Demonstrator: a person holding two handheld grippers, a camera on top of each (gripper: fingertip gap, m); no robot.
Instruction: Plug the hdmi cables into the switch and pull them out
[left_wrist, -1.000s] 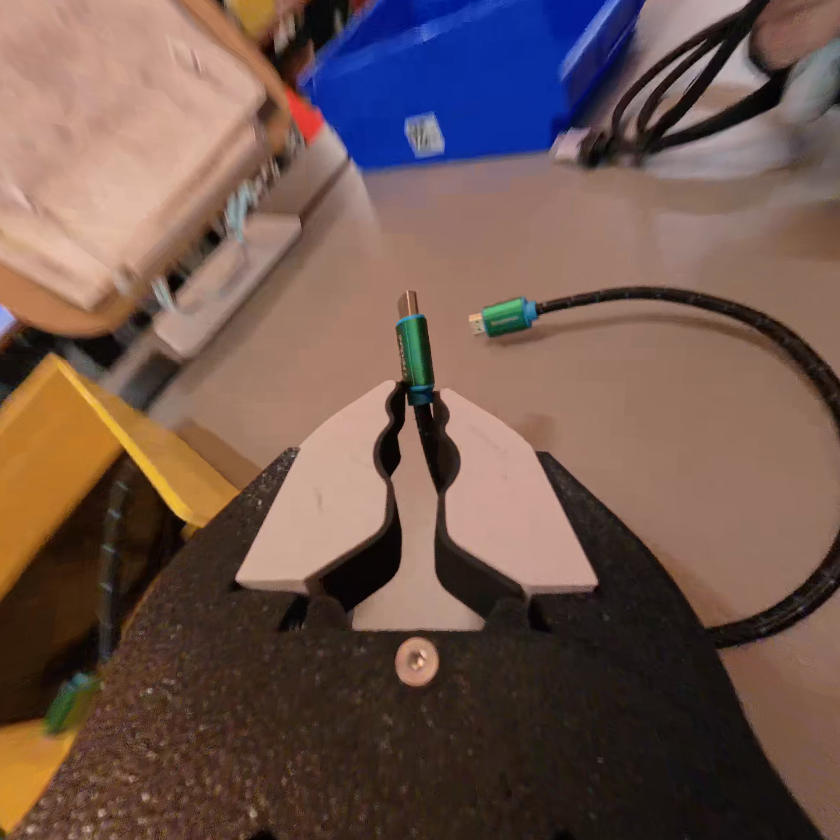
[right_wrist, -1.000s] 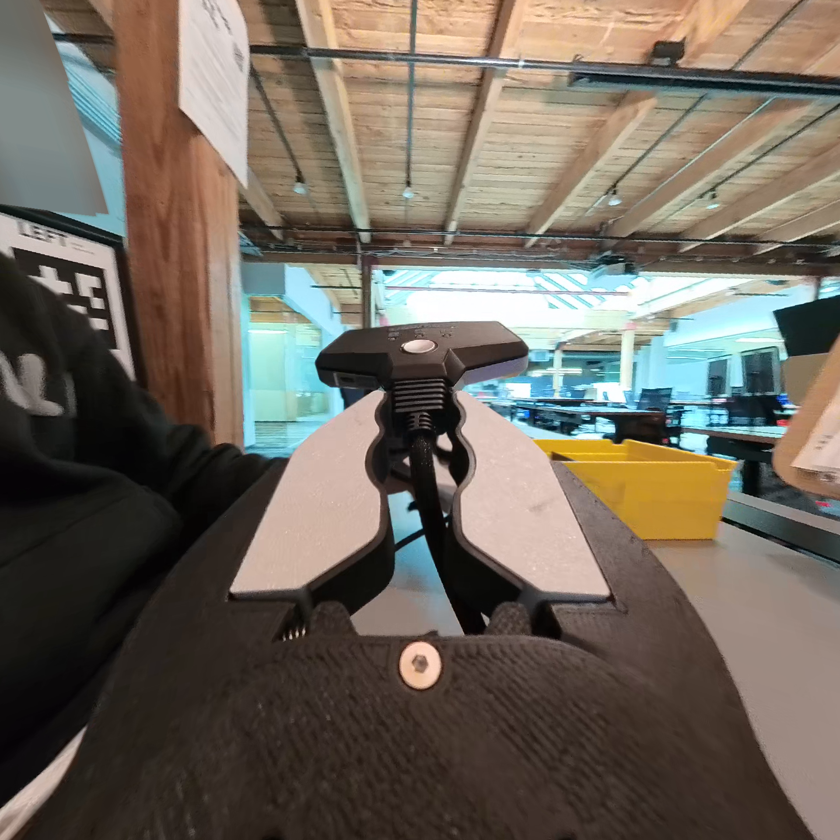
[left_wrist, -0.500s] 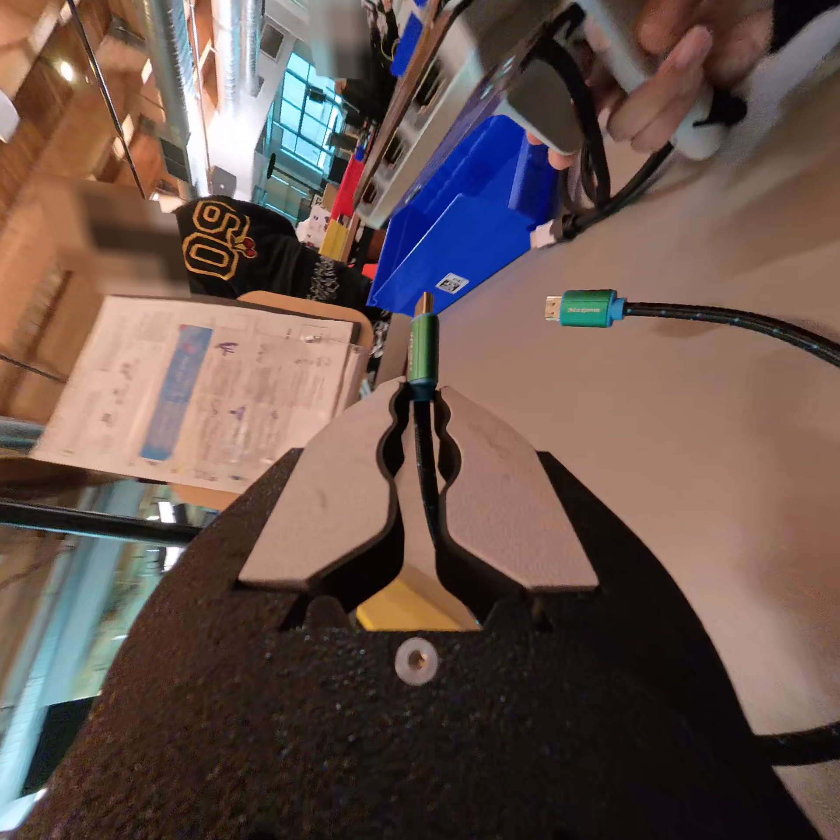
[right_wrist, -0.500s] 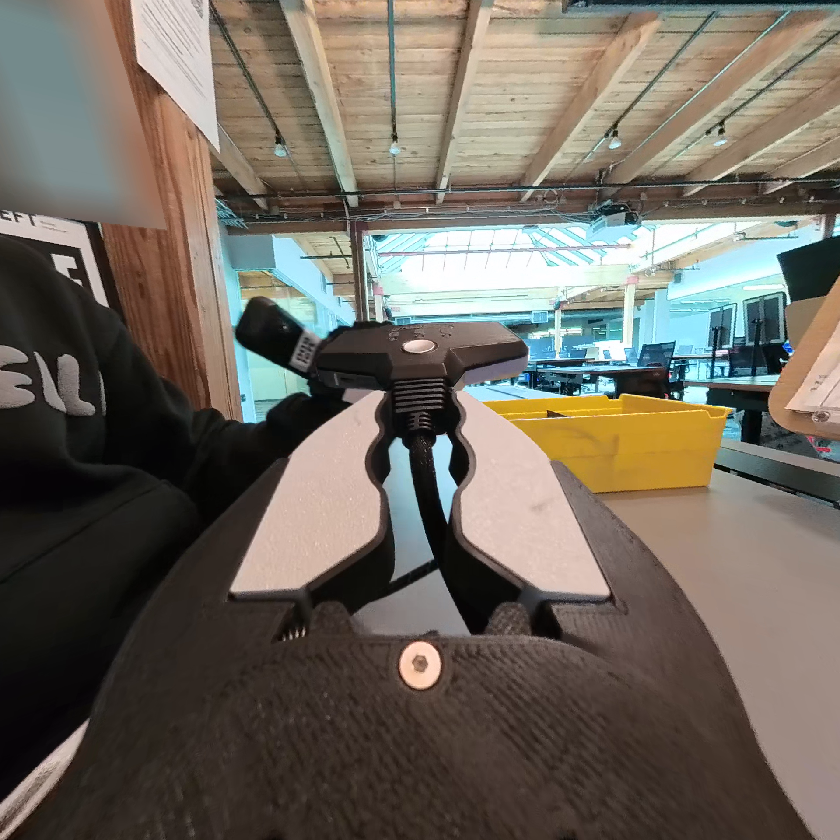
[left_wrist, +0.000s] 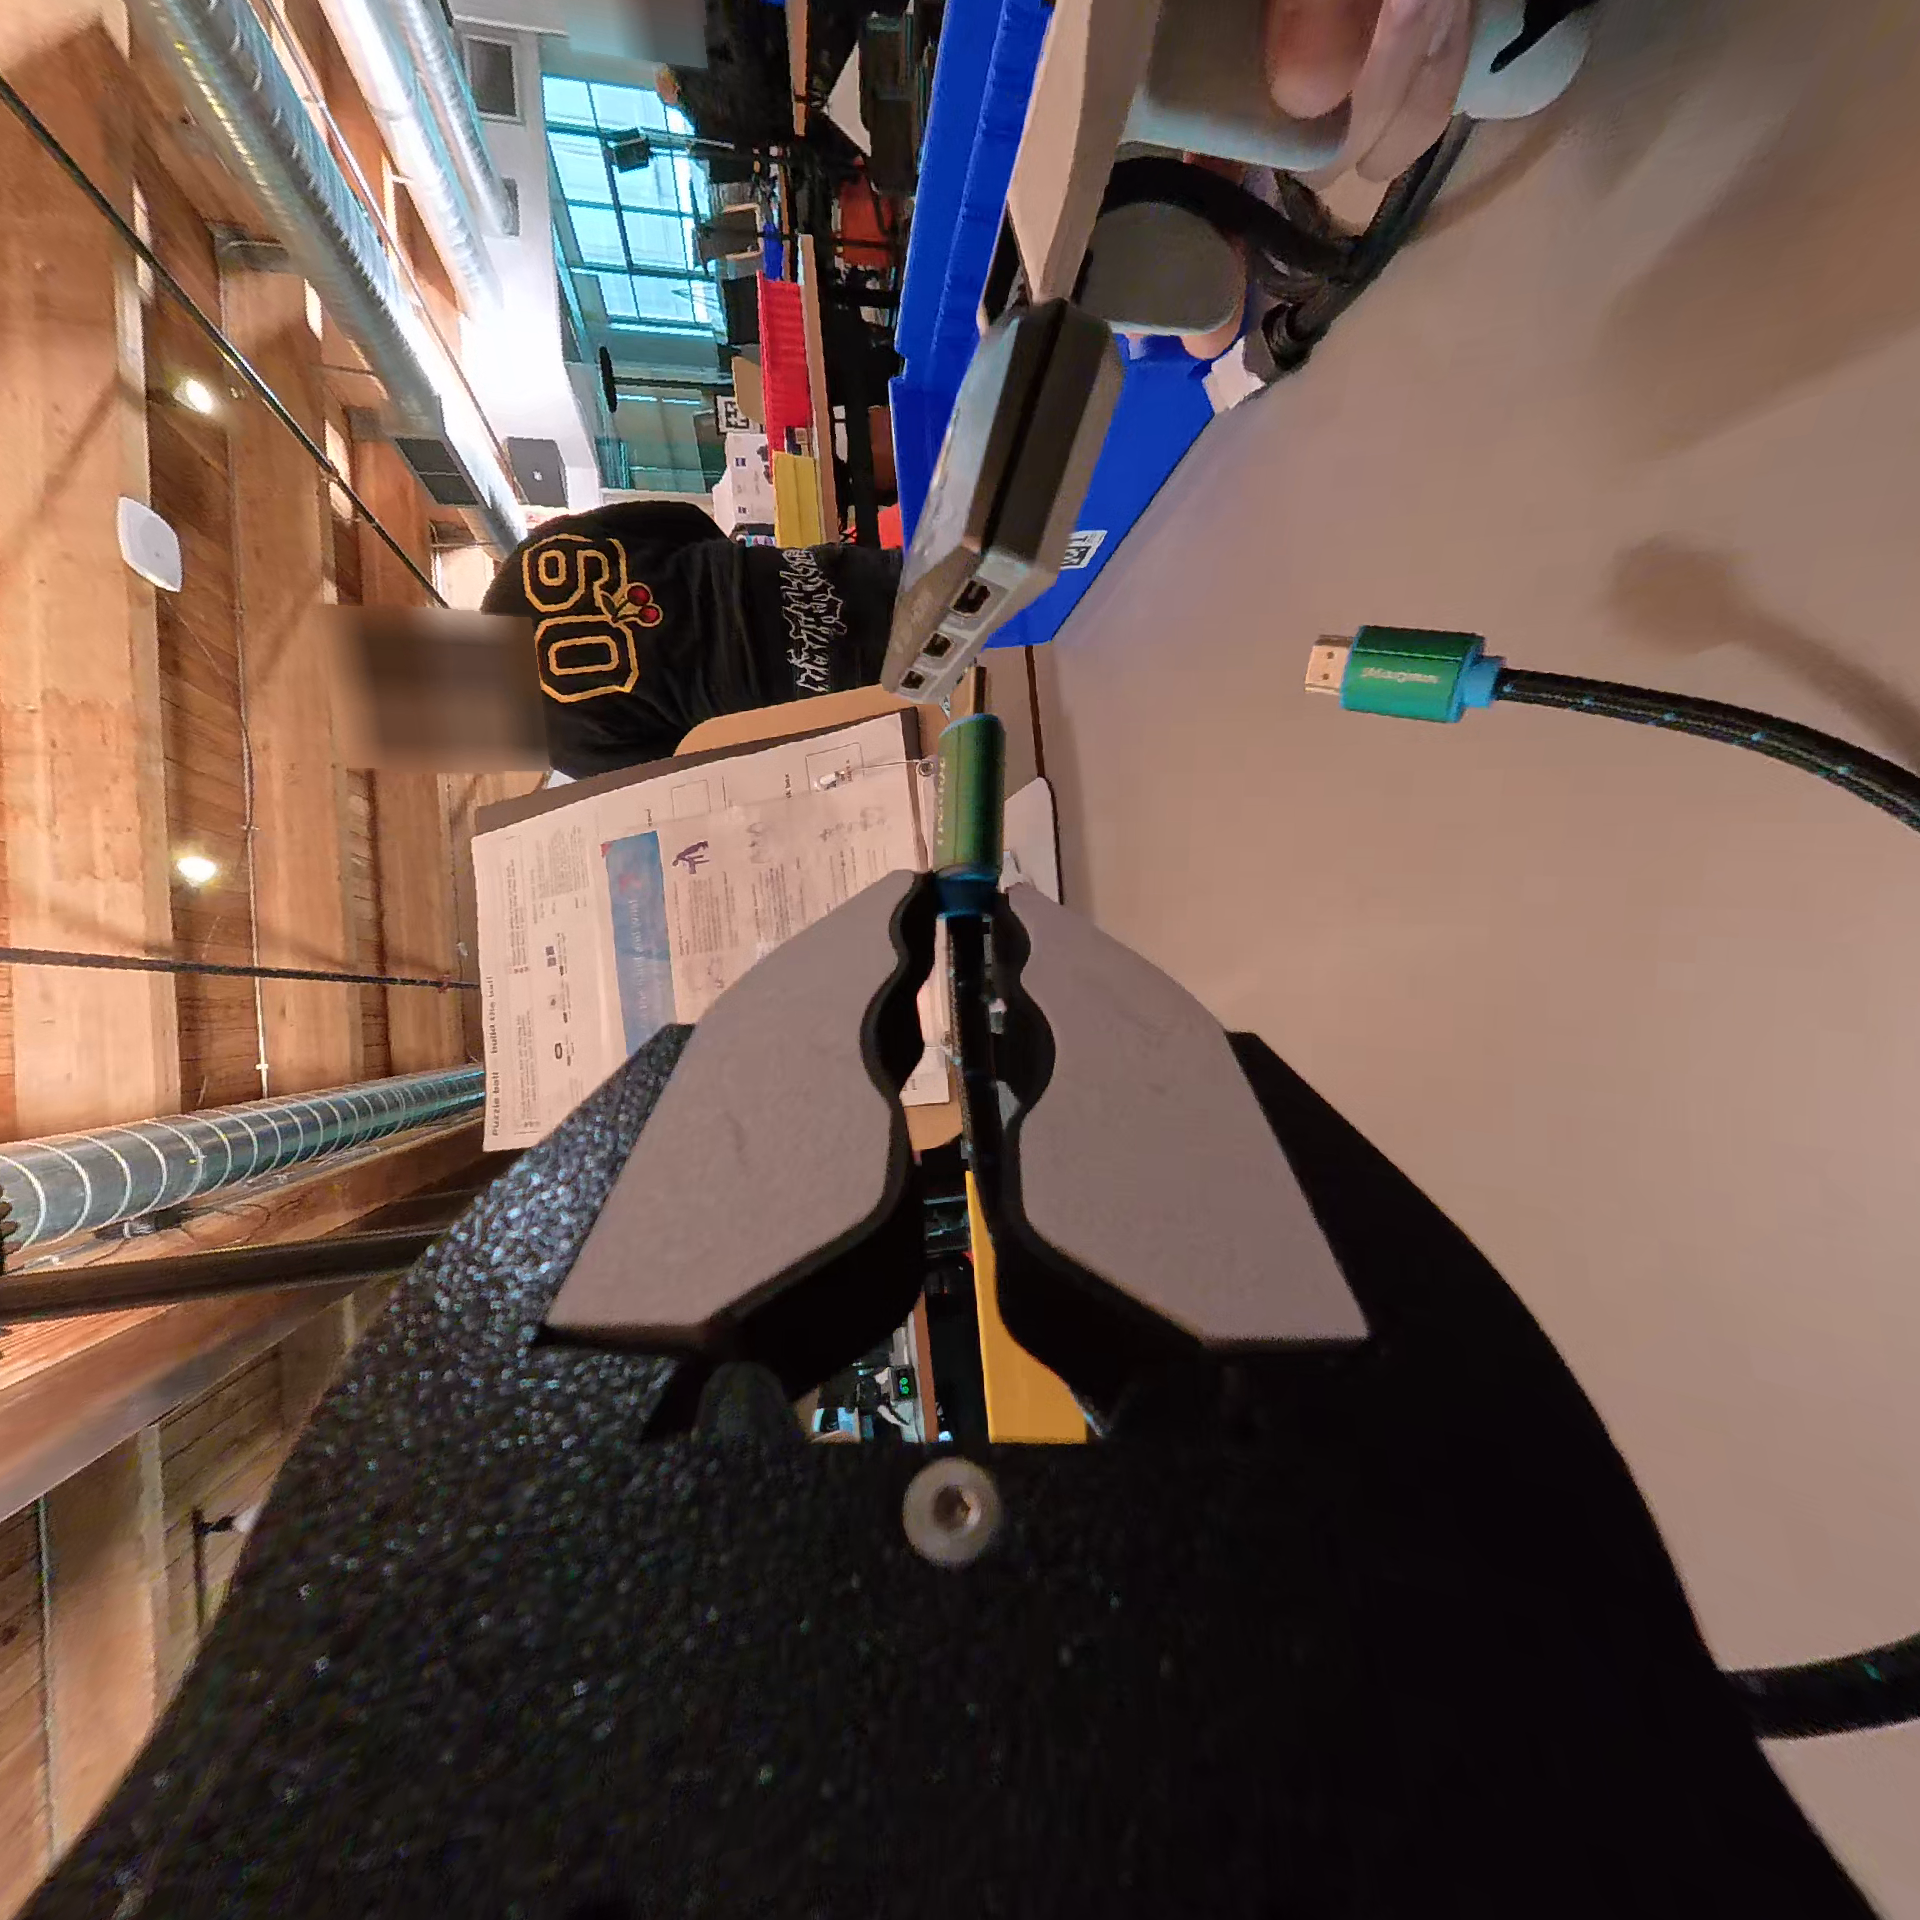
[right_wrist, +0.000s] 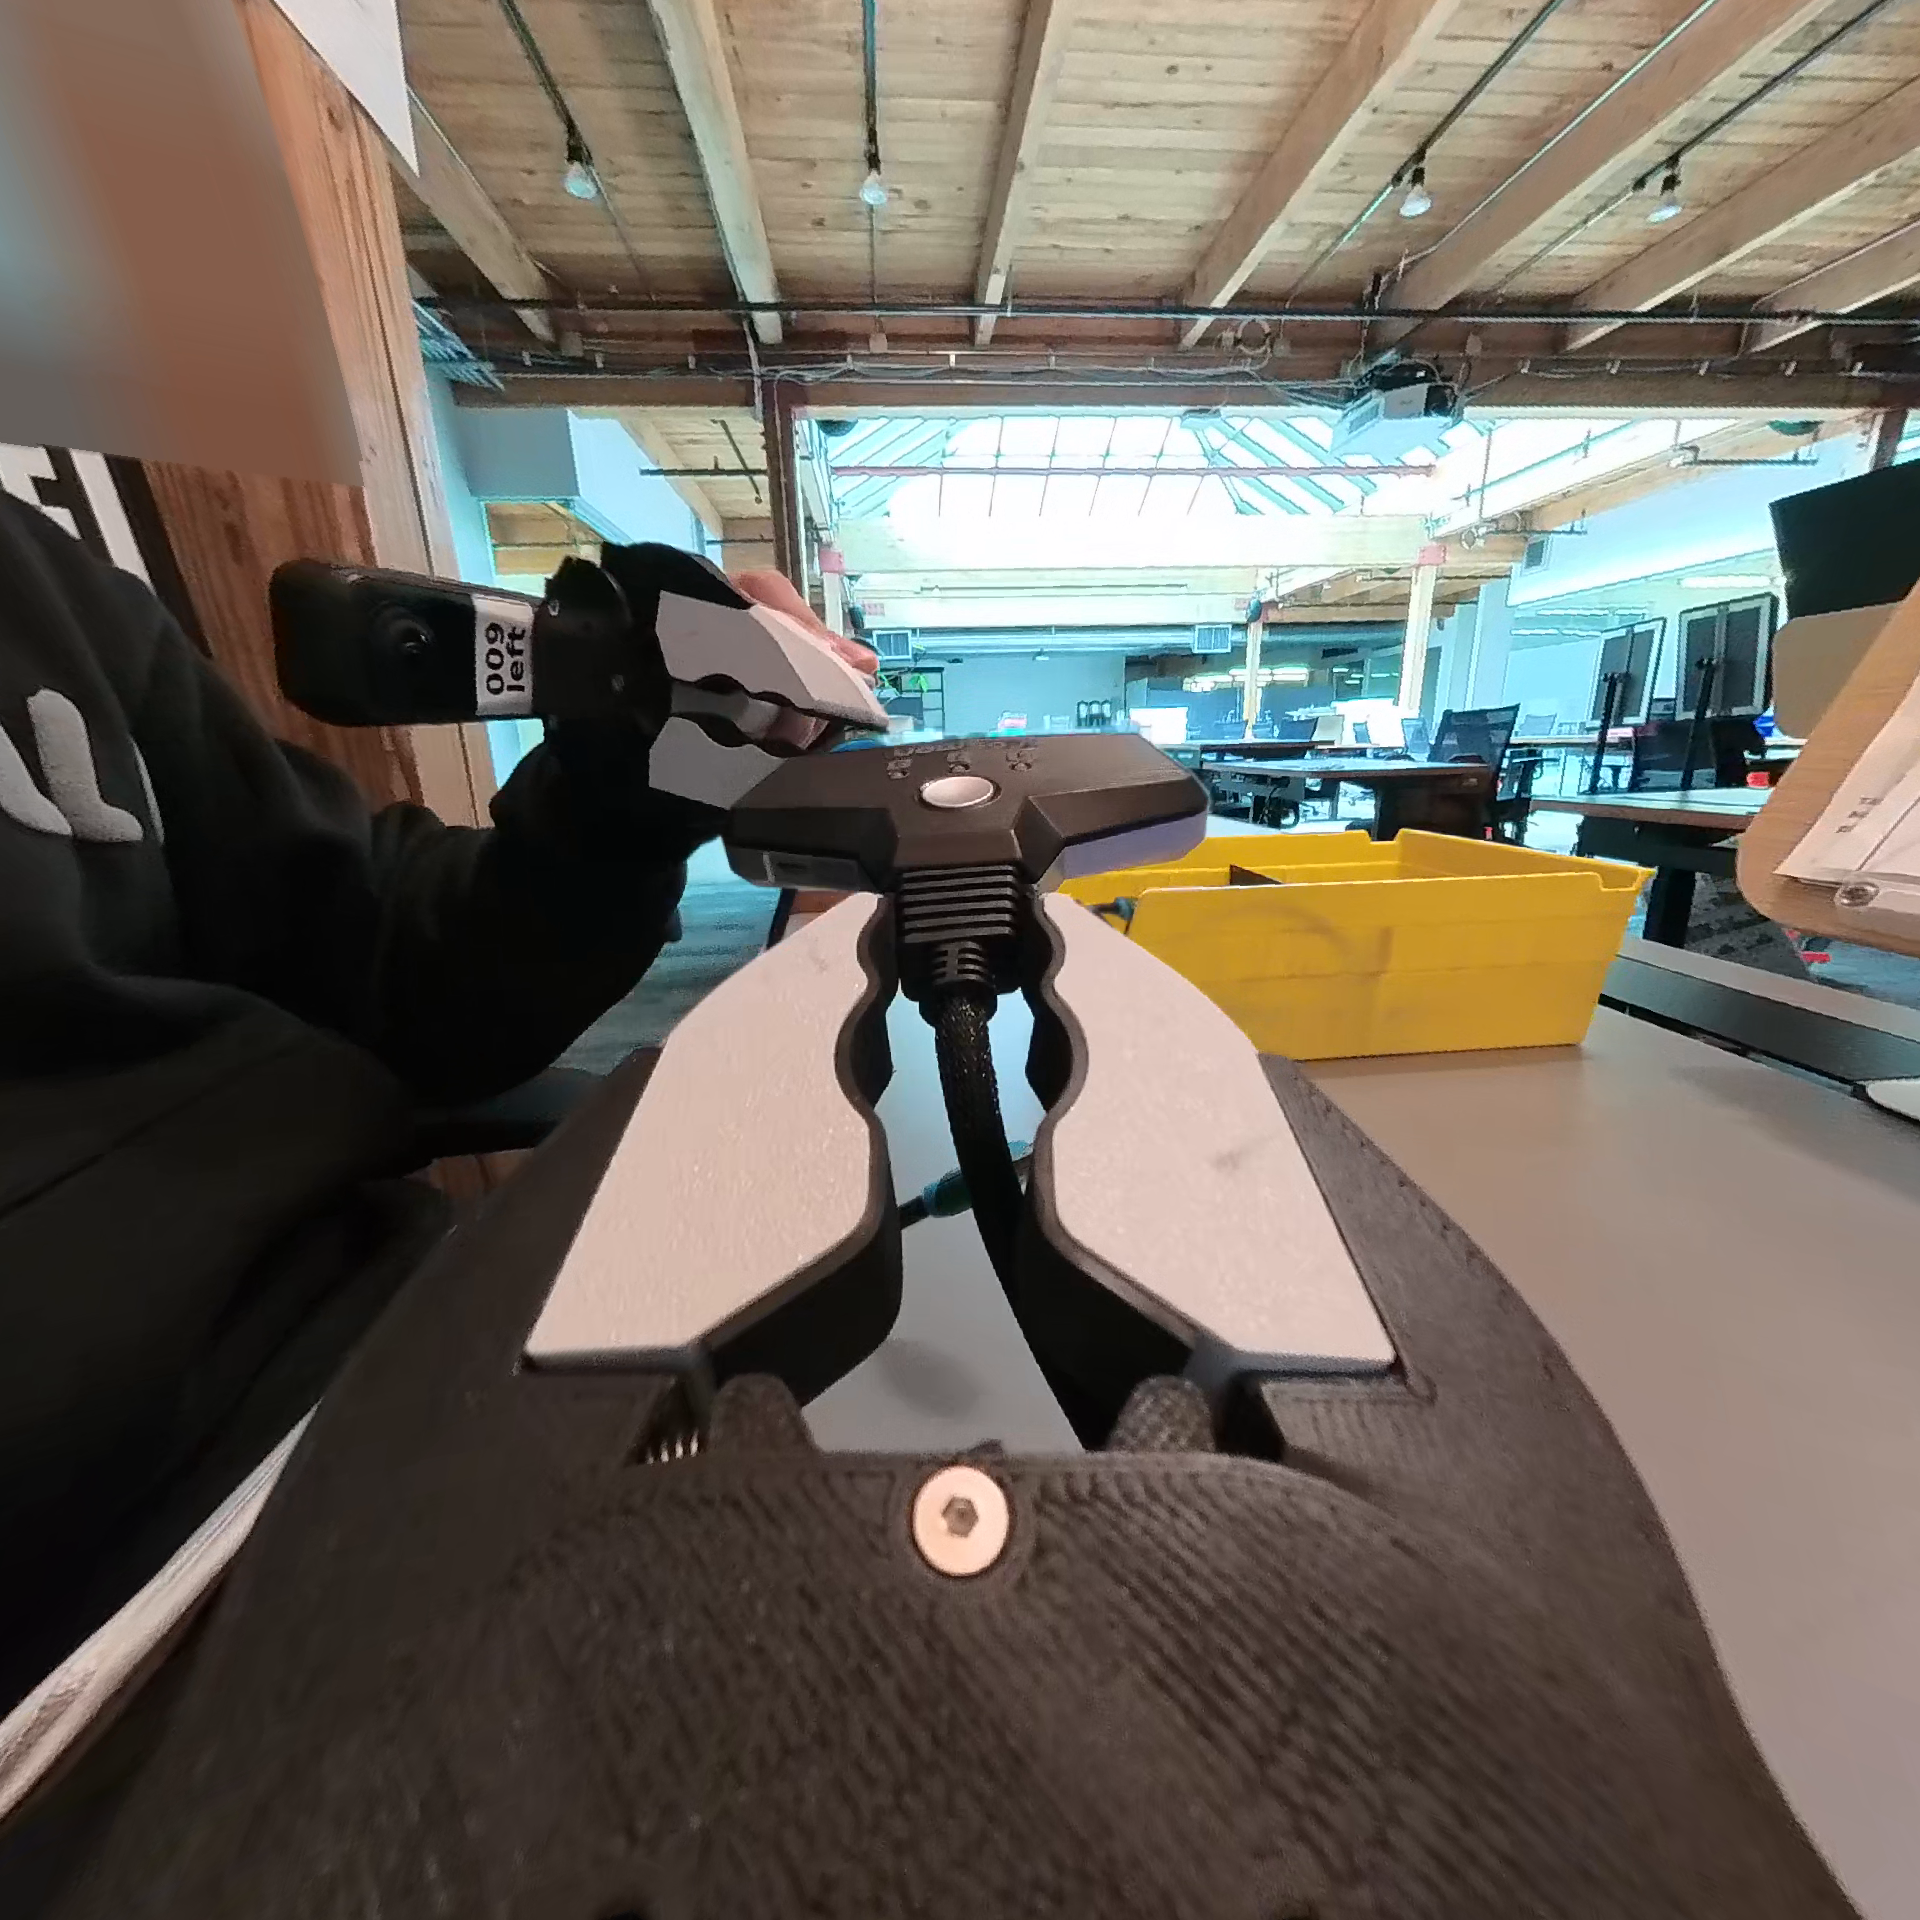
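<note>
Left wrist view: left gripper (left_wrist: 961, 914) clamped on cable just behind green plug (left_wrist: 968, 795), plug tip close below switch (left_wrist: 992, 499) ports at 12 o'clock. Second plug (left_wrist: 1403, 675) lies on table (left_wrist: 1455, 1039) at 2 o'clock.
Right wrist view: right gripper (right_wrist: 961, 925) clamped on switch (right_wrist: 966, 805) ribbed neck, switch at 12; left gripper (right_wrist: 821, 727) at 10 o'clock, against switch's far-left edge.

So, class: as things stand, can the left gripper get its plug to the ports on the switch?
Probably yes. The left gripper holds the plug just short of the switch, with nothing between.
</note>
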